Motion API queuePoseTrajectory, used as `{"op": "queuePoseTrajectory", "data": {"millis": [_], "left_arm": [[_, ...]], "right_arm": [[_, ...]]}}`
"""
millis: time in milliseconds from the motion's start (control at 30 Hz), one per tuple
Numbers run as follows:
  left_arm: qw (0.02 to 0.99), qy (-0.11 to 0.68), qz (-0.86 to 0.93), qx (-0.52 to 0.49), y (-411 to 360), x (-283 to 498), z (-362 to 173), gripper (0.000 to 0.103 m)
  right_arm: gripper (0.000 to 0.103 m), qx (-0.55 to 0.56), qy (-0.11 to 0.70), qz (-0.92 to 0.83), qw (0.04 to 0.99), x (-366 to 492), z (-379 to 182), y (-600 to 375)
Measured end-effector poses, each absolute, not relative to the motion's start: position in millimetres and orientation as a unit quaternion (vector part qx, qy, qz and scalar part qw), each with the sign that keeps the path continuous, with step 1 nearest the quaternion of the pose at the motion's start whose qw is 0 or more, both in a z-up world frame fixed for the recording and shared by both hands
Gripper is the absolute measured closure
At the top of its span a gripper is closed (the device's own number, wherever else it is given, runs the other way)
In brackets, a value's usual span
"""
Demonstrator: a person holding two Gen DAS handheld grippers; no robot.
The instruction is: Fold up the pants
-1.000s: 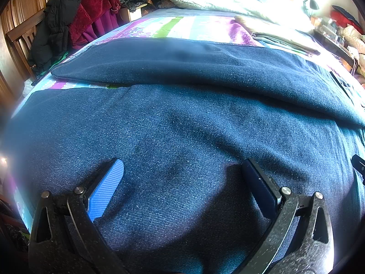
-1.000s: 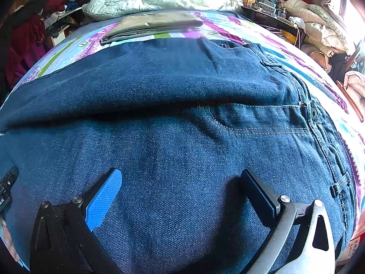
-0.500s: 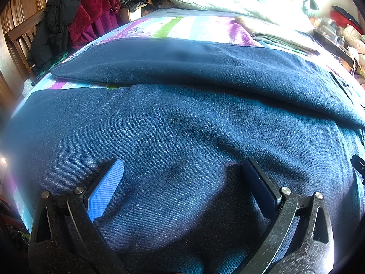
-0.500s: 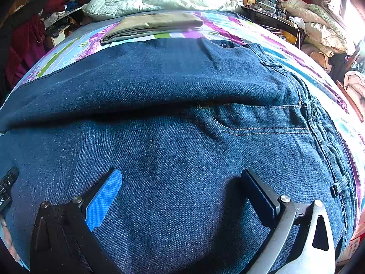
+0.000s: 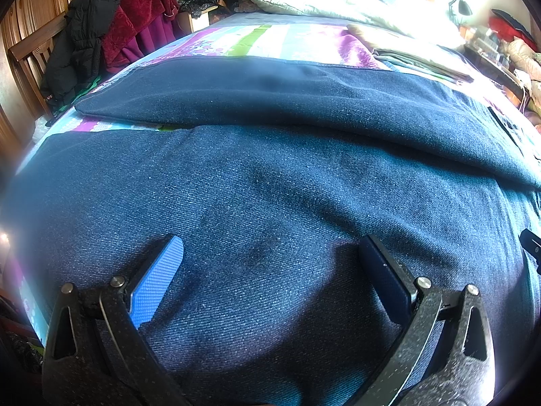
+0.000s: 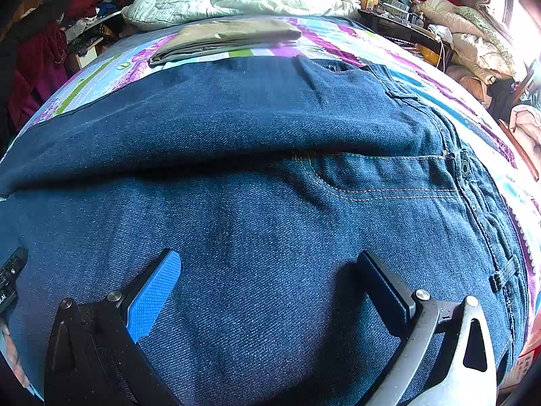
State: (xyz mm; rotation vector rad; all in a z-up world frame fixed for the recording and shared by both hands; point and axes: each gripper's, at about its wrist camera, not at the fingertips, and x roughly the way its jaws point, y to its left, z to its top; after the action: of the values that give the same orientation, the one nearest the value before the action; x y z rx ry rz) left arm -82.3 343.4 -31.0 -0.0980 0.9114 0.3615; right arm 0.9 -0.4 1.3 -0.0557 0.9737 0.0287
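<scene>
Nothing has moved since the earlier frame: left gripper point(image 5: 270, 253) and right gripper point(image 6: 268, 267) hover with jaws spread wide over the pants point(image 6: 270, 203), spread flat across the bed point(image 5: 263, 39).

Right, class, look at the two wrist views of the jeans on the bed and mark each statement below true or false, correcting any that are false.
1. Both grippers are open over the denim. True: the left gripper and the right gripper have their jaws spread wide, with nothing between them.
2. The jeans lie spread flat on the bed. True.
3. The jeans are black. False: they are dark blue denim.
4. A folded tan garment lies beyond the jeans. True.
5. The bedsheet is plain white. False: it has purple, green and blue stripes.
</scene>
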Motion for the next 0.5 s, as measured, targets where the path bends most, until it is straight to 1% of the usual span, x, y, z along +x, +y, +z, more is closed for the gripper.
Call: {"op": "queuePoseTrajectory", "data": {"millis": [500], "left_arm": [[0.879,0.44,0.175,-0.047,345.1,-82.9,-29.7,0.0]], "right_arm": [[0.0,-0.028,0.469,0.01,0.883,0.3,1.6,-0.3]]}}
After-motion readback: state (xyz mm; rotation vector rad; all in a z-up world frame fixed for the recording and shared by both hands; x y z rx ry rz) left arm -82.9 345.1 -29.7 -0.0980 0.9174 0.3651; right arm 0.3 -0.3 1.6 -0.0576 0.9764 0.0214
